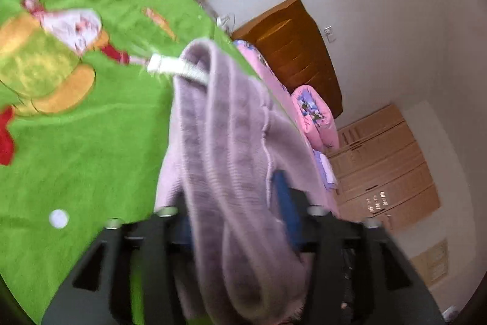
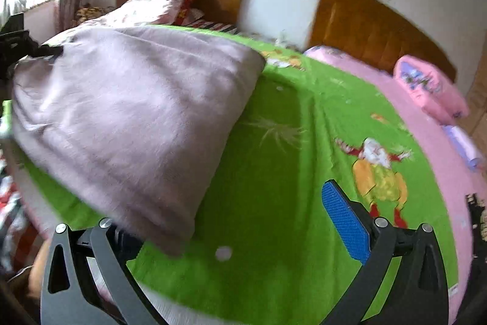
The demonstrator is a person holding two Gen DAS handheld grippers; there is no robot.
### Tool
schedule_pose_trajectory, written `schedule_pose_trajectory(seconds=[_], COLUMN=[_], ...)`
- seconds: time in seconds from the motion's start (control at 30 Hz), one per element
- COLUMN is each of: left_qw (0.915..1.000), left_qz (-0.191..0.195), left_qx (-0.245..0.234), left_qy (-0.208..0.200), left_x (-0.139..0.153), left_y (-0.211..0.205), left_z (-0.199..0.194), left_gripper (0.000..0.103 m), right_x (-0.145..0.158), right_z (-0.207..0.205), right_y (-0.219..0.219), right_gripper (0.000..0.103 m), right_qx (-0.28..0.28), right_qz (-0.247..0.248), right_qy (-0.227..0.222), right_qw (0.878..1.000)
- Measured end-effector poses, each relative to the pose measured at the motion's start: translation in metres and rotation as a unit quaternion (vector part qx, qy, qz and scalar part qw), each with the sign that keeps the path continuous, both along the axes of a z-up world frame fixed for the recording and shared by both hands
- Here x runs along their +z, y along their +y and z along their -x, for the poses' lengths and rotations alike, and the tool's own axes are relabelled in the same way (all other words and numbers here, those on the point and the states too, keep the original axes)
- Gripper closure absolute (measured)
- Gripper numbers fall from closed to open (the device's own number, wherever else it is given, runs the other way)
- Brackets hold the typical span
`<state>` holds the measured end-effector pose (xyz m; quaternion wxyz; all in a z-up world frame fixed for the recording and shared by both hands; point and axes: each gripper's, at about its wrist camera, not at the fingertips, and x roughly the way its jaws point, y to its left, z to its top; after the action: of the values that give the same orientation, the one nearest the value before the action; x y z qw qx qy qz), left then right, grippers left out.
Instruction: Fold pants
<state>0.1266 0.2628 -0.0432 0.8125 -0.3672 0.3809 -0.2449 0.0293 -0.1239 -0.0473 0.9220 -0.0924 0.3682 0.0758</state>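
The lilac knit pants (image 1: 231, 160) hang bunched between the fingers of my left gripper (image 1: 234, 203), which is shut on them and holds them above the green bedspread (image 1: 91, 148). A white waistband tag (image 1: 179, 67) sticks out near their top. In the right wrist view the pants (image 2: 127, 118) hang as a wide sheet over the left half of the bedspread (image 2: 274, 172), held up at the far left by the left gripper (image 2: 18, 47). My right gripper (image 2: 240, 221) is open and empty; its blue pad (image 2: 345, 221) shows, and the pants' lower edge covers its left finger.
The bed carries a green spread with a clown print (image 2: 380, 169). A pink quilt roll (image 2: 426, 87) and pink sheet lie to the right. Pillows (image 2: 158, 2) sit at the wooden headboard (image 2: 365, 23). A wardrobe (image 1: 383, 166) stands by the wall.
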Motion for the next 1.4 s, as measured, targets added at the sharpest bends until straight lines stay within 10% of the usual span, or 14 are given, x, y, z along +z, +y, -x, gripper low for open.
schedule_pose_trajectory(seconds=[0.13, 0.27, 0.4, 0.57, 0.73, 0.9, 1.07, 1.27, 1.4], left_qw=[0.9845, 0.9718, 0.9573, 0.9631, 0.9556, 0.9529, 0.9456, 0.8916, 0.8702], left_qz=[-0.132, -0.178, -0.26, -0.258, -0.28, -0.291, -0.277, -0.362, -0.404], left_qx=[0.092, 0.032, -0.011, -0.019, -0.039, -0.017, -0.083, -0.163, -0.211], left_qy=[-0.069, -0.152, -0.127, -0.073, -0.084, -0.083, -0.149, -0.218, -0.187], left_x=[0.065, 0.112, 0.088, 0.034, 0.028, 0.054, 0.077, 0.054, 0.013], left_y=[0.001, -0.049, -0.098, -0.095, -0.098, -0.108, -0.168, -0.262, -0.297], left_z=[0.051, 0.085, 0.06, 0.04, 0.045, 0.05, 0.067, 0.079, 0.065], left_gripper=[0.027, 0.011, 0.011, 0.011, 0.011, 0.012, 0.012, 0.012, 0.012], right_x=[0.023, 0.061, 0.072, 0.022, 0.013, 0.042, 0.064, 0.028, 0.015], right_z=[0.031, 0.024, -0.021, -0.073, -0.063, -0.06, -0.125, -0.206, -0.231], right_y=[-0.033, -0.065, -0.036, 0.021, -0.002, -0.01, -0.049, -0.059, -0.029], right_gripper=[0.004, 0.004, 0.004, 0.004, 0.006, 0.004, 0.004, 0.004, 0.004], right_qx=[0.115, 0.155, 0.237, 0.286, 0.294, 0.287, 0.245, 0.2, 0.174], right_qz=[-0.123, -0.247, -0.296, -0.271, -0.312, -0.271, -0.346, -0.479, -0.408], right_qy=[0.028, 0.005, 0.028, 0.175, 0.157, 0.135, 0.126, 0.238, 0.281], right_qw=[0.985, 0.957, 0.925, 0.902, 0.89, 0.909, 0.897, 0.821, 0.851])
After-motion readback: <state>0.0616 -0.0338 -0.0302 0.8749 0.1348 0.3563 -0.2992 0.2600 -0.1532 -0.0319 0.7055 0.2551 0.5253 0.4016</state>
